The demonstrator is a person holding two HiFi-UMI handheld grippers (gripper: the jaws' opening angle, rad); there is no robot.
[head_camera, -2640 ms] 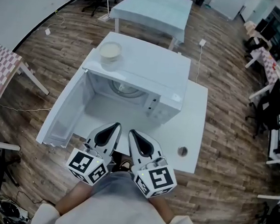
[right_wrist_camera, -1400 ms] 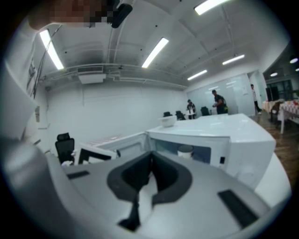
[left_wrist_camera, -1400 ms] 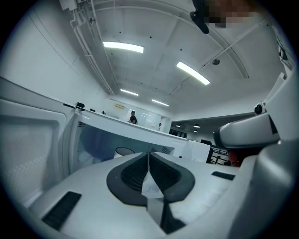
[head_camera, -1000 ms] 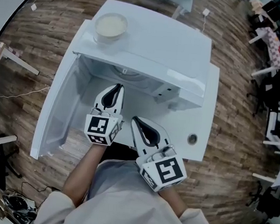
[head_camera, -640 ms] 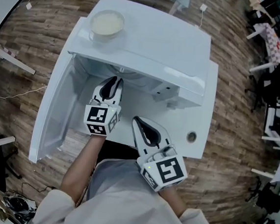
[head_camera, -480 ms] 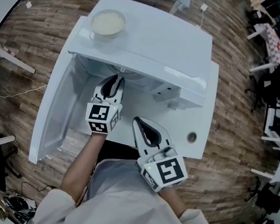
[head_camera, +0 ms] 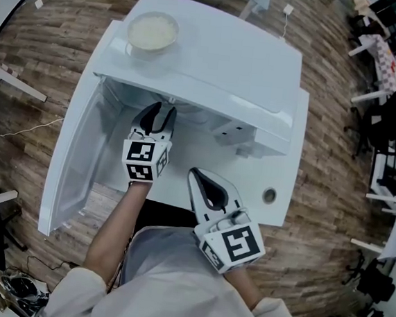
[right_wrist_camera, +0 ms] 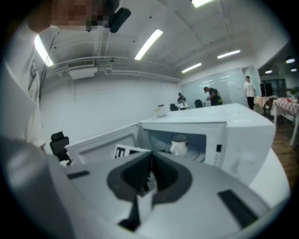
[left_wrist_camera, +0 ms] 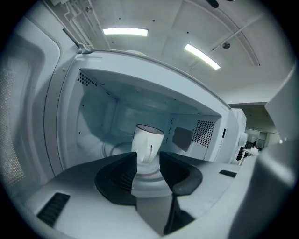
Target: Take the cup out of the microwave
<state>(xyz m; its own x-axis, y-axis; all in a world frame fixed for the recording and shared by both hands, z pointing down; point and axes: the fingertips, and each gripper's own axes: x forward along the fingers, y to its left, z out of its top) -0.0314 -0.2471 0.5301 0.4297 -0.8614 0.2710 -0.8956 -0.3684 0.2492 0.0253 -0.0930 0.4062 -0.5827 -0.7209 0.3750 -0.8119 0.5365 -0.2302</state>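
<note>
A white cup (left_wrist_camera: 148, 144) stands upright on the turntable inside the white microwave (head_camera: 221, 59); the right gripper view also shows the cup (right_wrist_camera: 179, 144). From the head view the microwave's top hides it. My left gripper (head_camera: 157, 118) reaches into the oven's mouth. Its jaws have just been opening and stand open, and the cup sits just beyond the left gripper's (left_wrist_camera: 147, 161) tips, with nothing pressed between the pads. My right gripper (head_camera: 206, 187) hangs back over the table in front of the oven, its jaws shut and empty (right_wrist_camera: 150, 158).
The microwave door (head_camera: 73, 156) swings wide open to the left. A cream bowl (head_camera: 152, 31) sits on the oven's top. The control panel (head_camera: 245, 141) is at the cavity's right. The white table (head_camera: 280, 169) has a cable hole (head_camera: 270, 195).
My left gripper has moved forward and down into the microwave's opening, and its jaws have gone from shut to open. The right gripper has stayed where it was.
</note>
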